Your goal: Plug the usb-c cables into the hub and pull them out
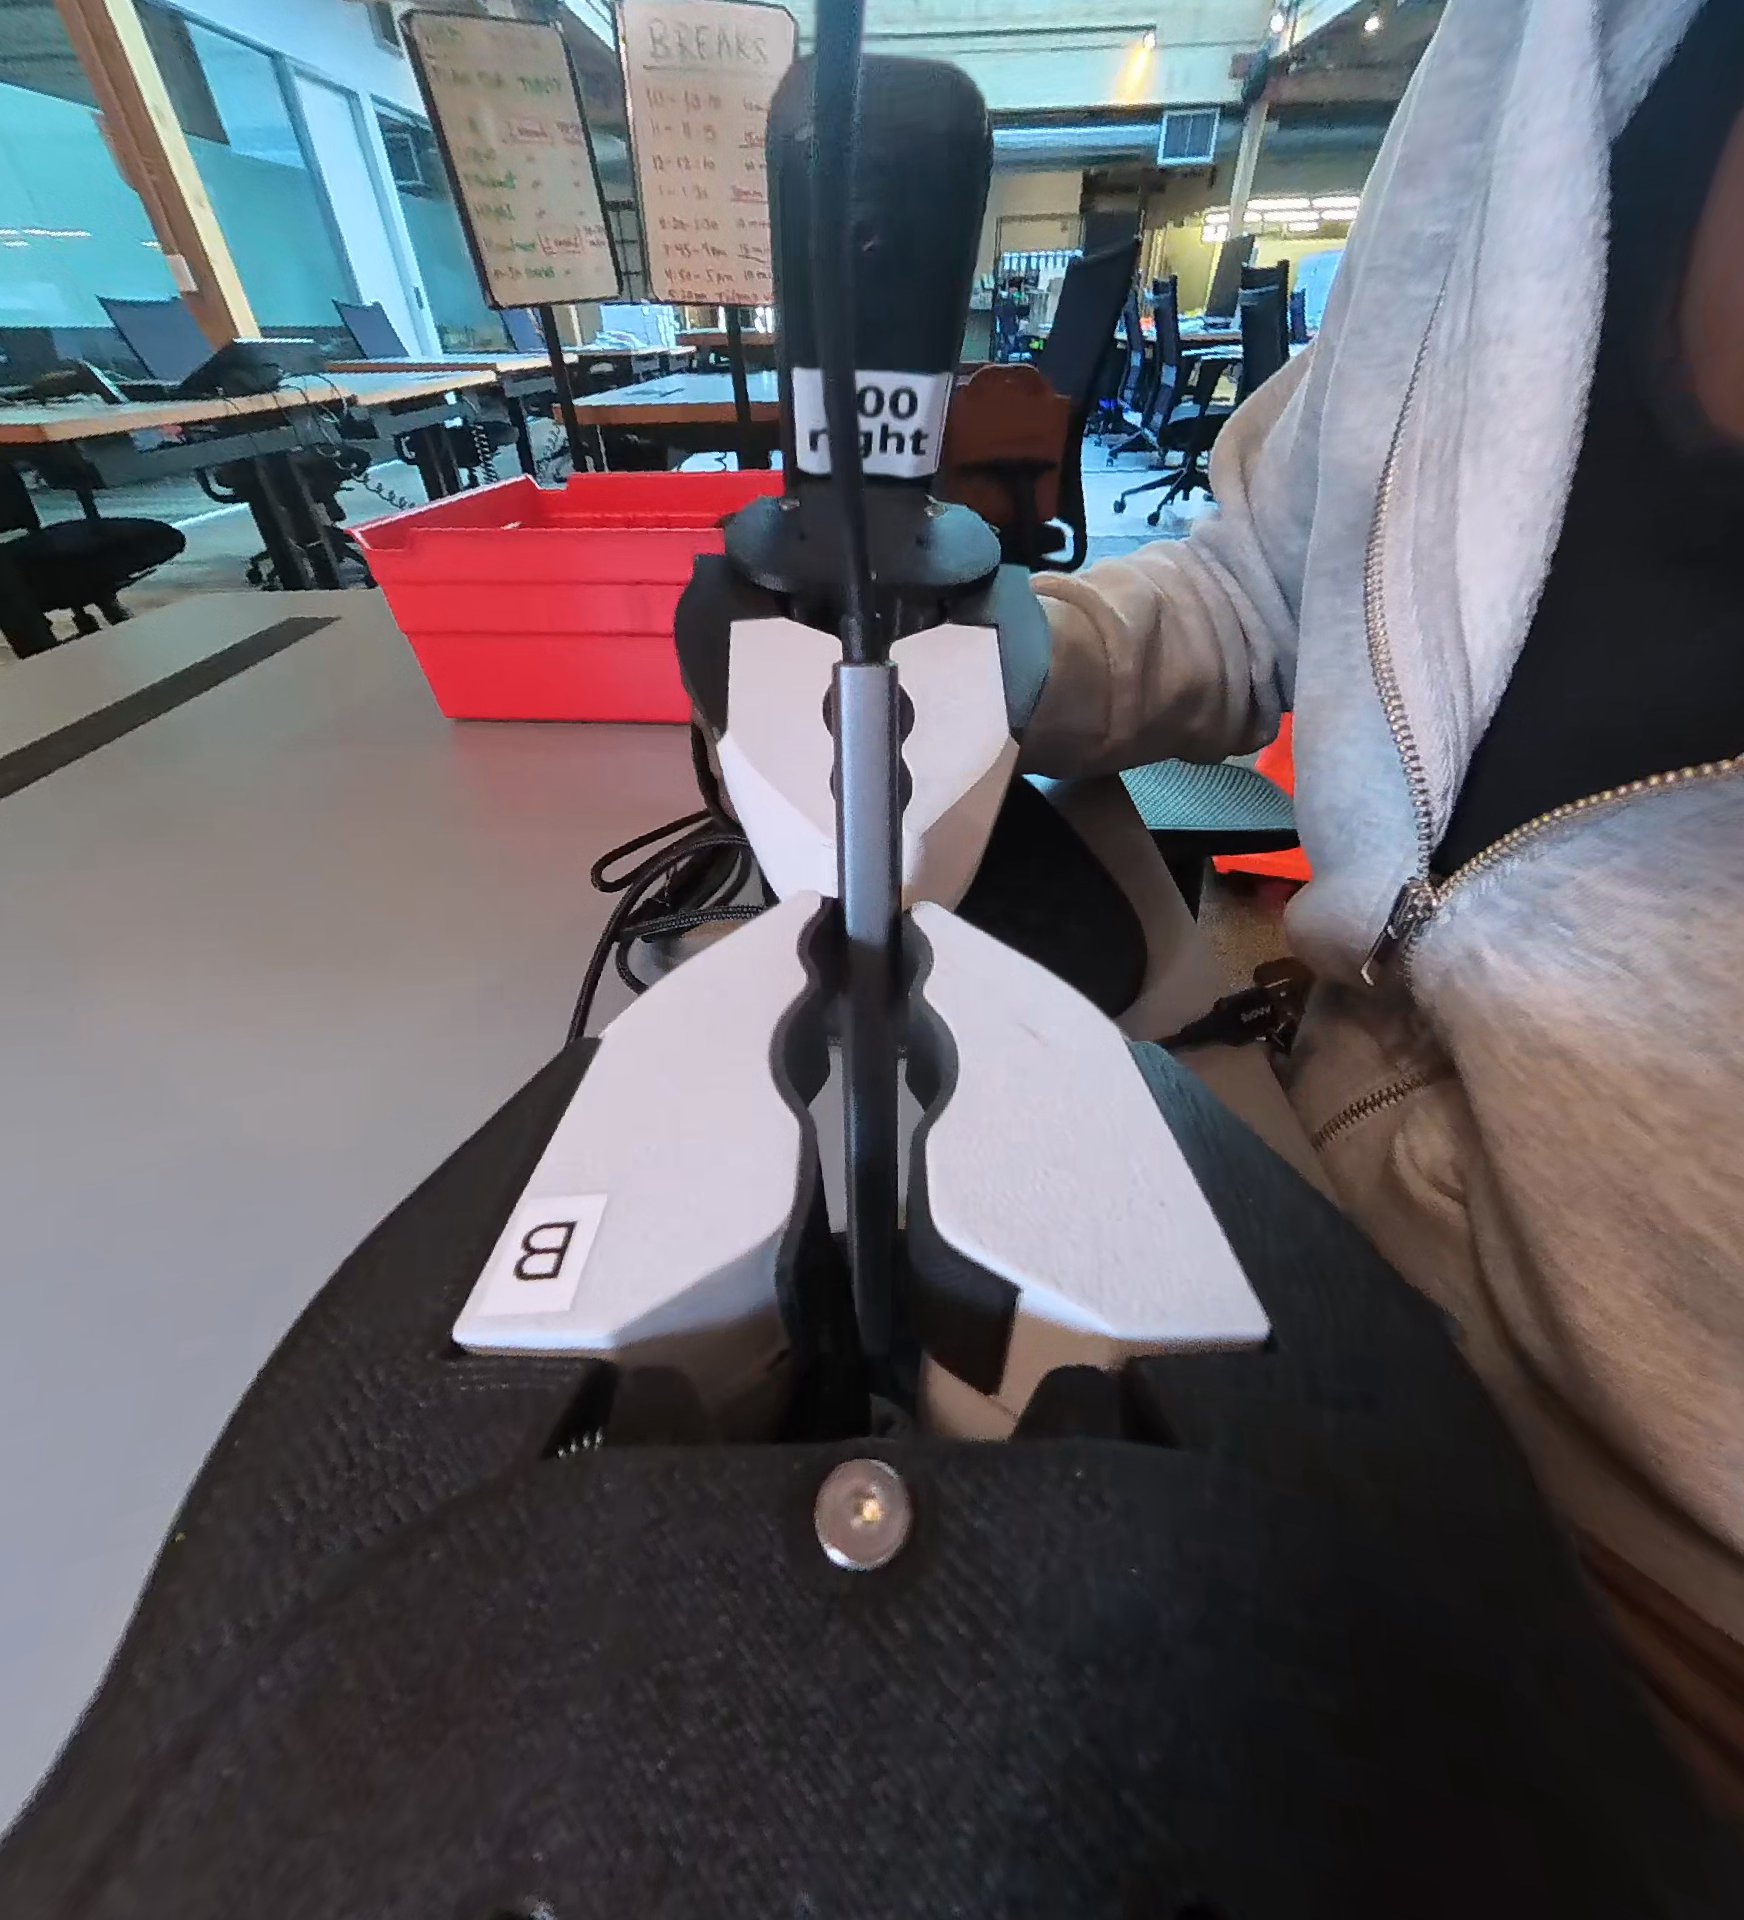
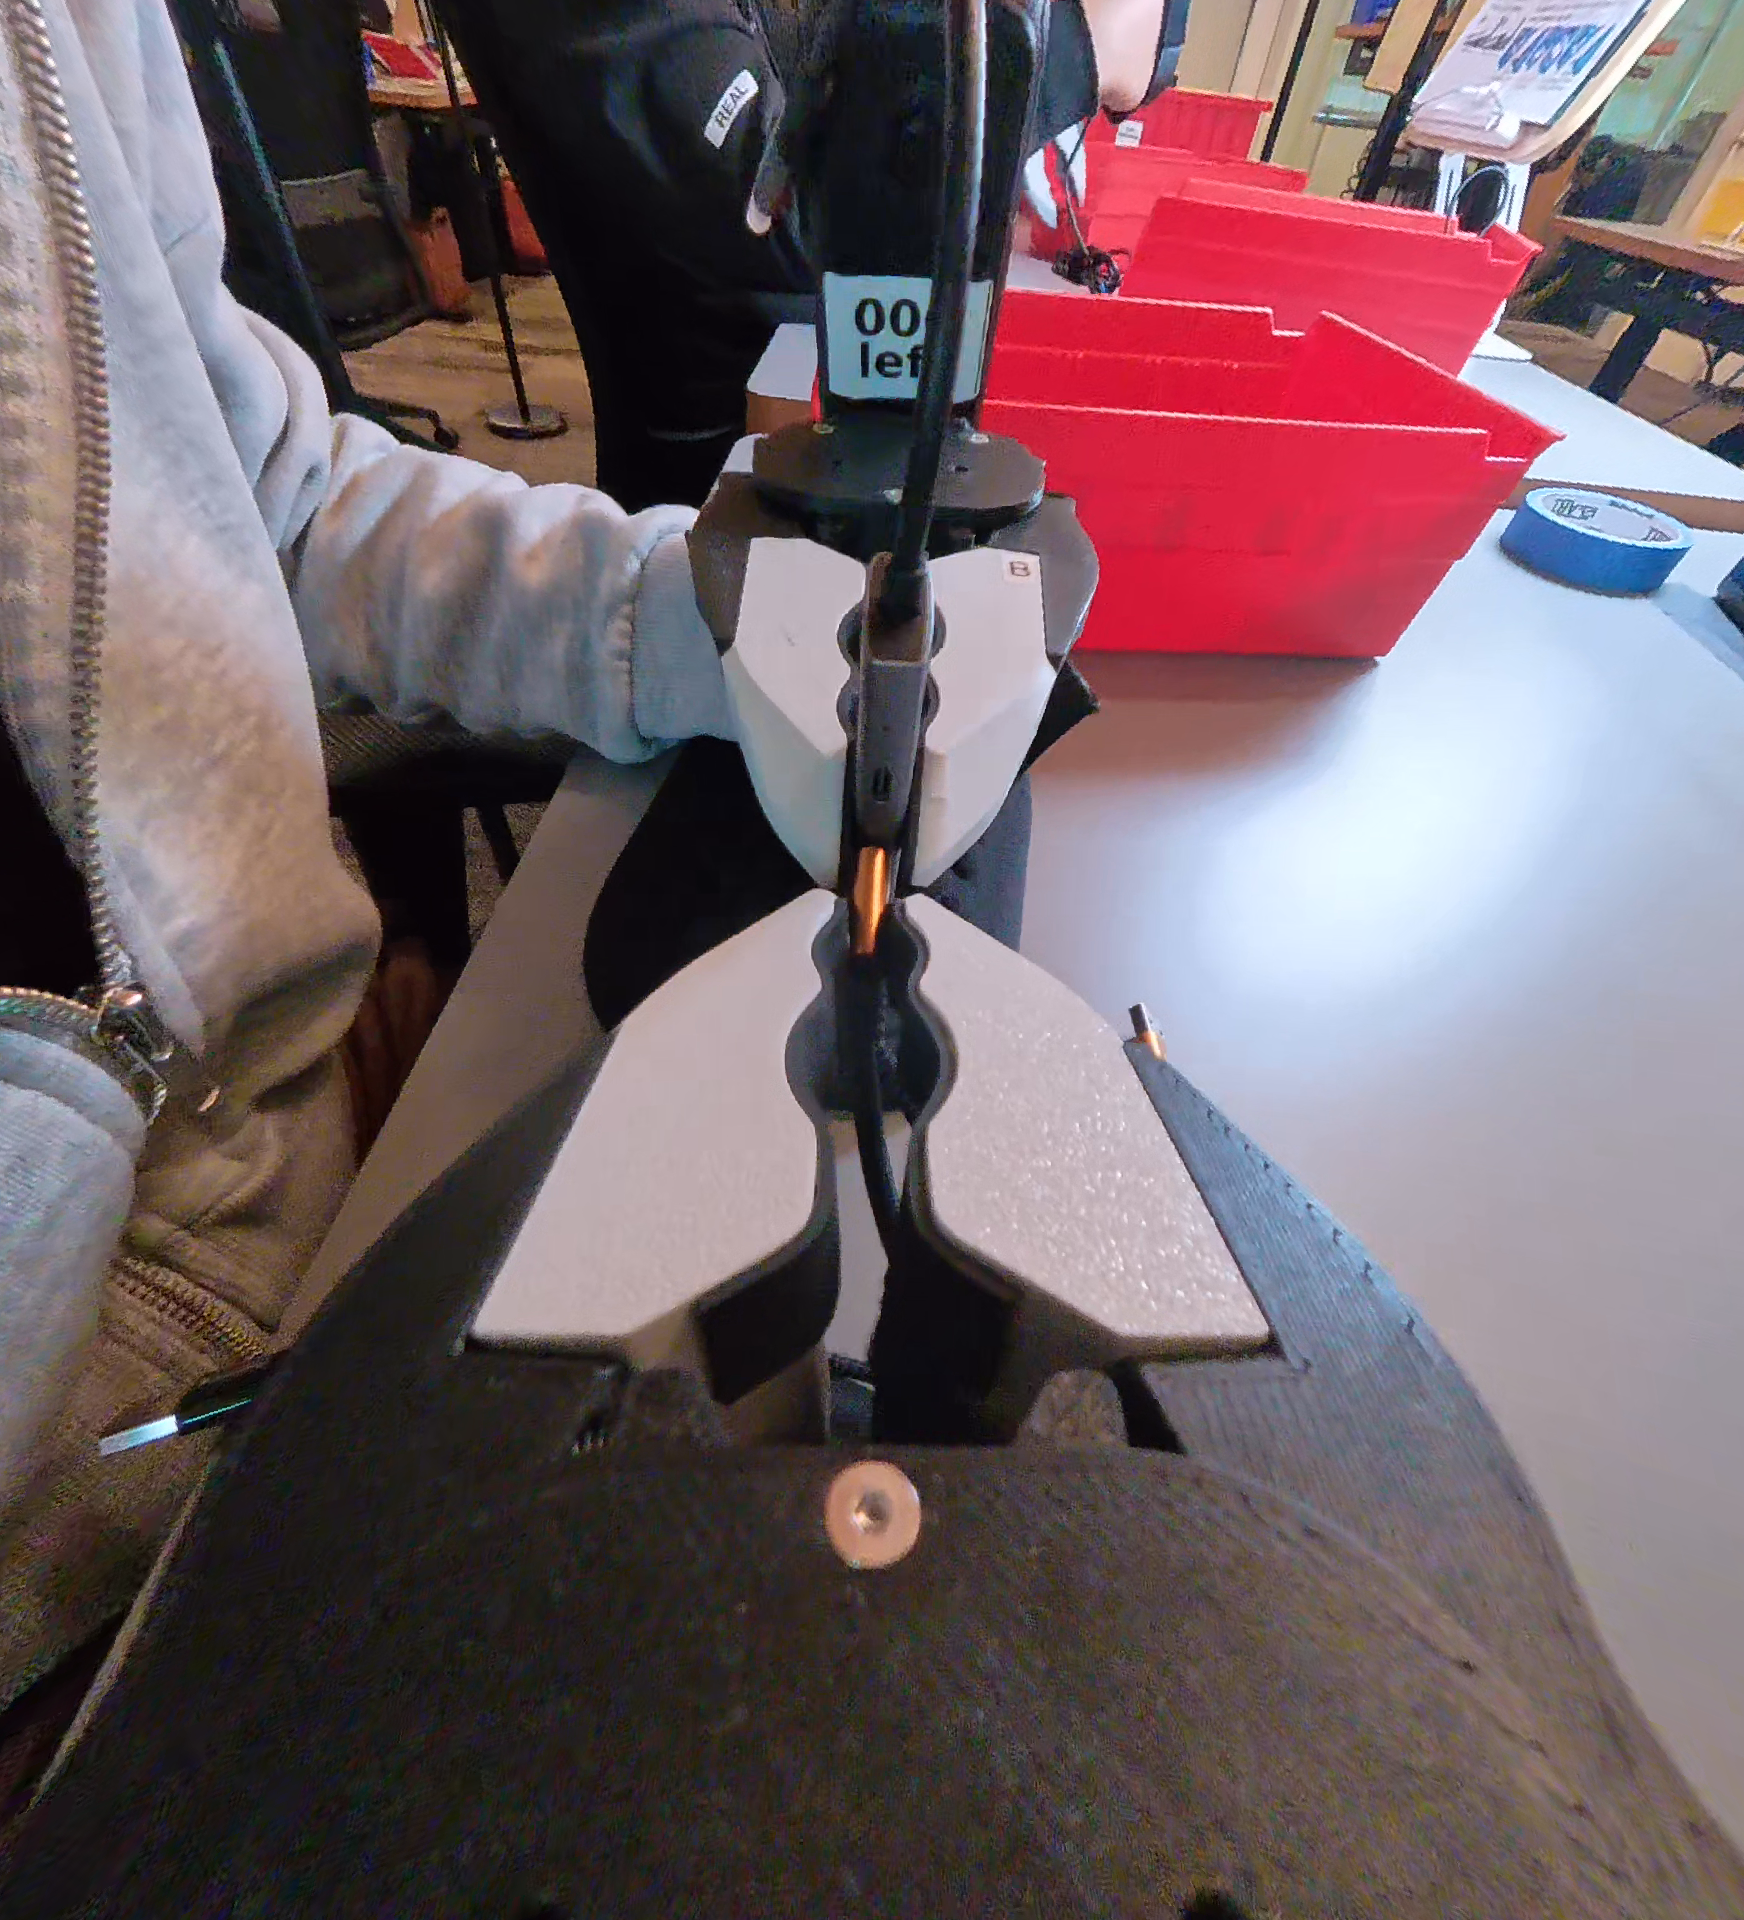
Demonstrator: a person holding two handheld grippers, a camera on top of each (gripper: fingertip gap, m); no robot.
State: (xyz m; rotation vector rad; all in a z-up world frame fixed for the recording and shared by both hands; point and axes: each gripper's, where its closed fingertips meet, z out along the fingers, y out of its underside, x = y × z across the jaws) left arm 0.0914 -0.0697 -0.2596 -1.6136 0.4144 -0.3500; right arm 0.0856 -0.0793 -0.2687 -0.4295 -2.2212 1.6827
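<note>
Grippers meet tip to tip above the worktop (image 2: 1367, 935), fingers pointing straight at each other.

The right gripper (image 2: 863, 935) is closed to a narrow slit on the black cable (image 2: 873, 1143), just behind its orange plug (image 2: 868, 899). The plug pokes out past the fingertips.

The left gripper (image 1: 863, 935) is likewise pinched nearly closed. From the right wrist view it grips the grey hub (image 2: 889, 717) edge-on, port end facing the plug and the hub's own lead leaving at the back.

Key relation: the hub lies dead ahead of the right gripper, and its long axis, the plug and both grippers share one line. The plug's nose is at the hub's port edge. Cannot tell if it is fully seated, since the fingertips hide the joint. The left wrist view shows the same line-up, but the parts are harder to tell apart there.

Judgement: the next move is pure push or pull along that line, and any sideways tilt risks binding the plug.
</note>
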